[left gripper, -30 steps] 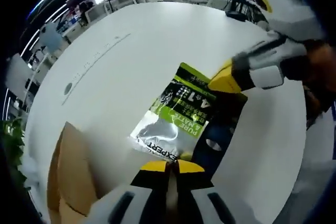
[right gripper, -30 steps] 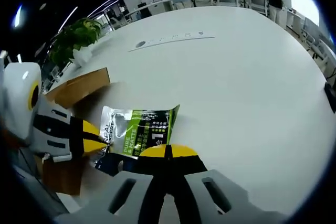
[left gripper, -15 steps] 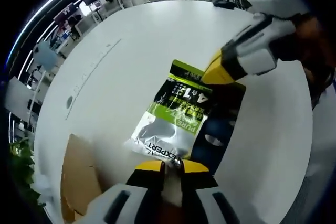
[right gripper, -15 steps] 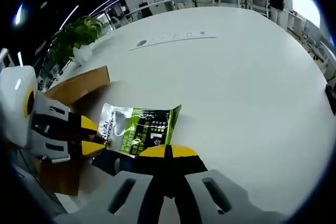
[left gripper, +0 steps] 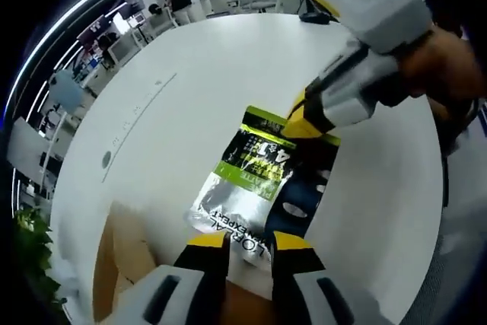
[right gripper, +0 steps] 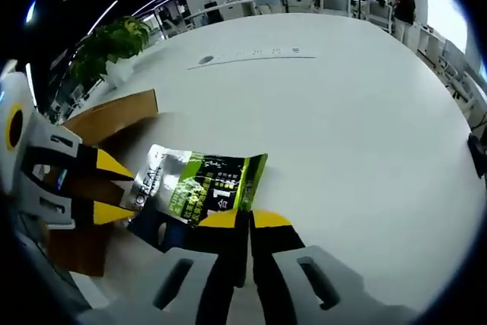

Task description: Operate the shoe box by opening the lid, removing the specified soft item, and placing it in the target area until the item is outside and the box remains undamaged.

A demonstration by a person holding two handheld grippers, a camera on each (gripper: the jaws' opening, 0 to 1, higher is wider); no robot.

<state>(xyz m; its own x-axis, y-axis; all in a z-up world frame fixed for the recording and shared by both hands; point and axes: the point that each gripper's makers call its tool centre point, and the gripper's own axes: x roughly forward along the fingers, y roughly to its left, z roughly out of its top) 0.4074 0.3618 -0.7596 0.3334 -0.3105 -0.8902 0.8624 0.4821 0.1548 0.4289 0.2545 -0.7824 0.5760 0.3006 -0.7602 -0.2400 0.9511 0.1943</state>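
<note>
Fingers of the left gripper (left gripper: 247,243) stand slightly apart around one end of the pouch (left gripper: 255,180), the end printed with large letters; whether they press on it I cannot tell. The right gripper (right gripper: 242,222) has its fingers pressed together on the pouch's opposite edge, the green end, and looks to be pinching it. In the left gripper view the right gripper (left gripper: 304,116) comes in from the far side and meets that green end; in the right gripper view the left gripper (right gripper: 106,188) sits at the silver end, tips parted above and below the edge.

The pouch (right gripper: 199,188) is a soft silver, green and dark blue packet, spanning the gap between the two pairs of fingers, just over the white tabletop (right gripper: 342,127). The box (left gripper: 114,256) lies beside and below the left fingers, brown cardboard, apart from the pouch; in the right gripper view the box (right gripper: 110,119) is beyond the left gripper.

The item appears already outside the box, so the step in hand is likely setting it down. Done well, that means lowering both ends evenly, keeping the pouch flat and untwisted, clear of the cardboard, then letting go only once it rests on the tabletop.
</note>
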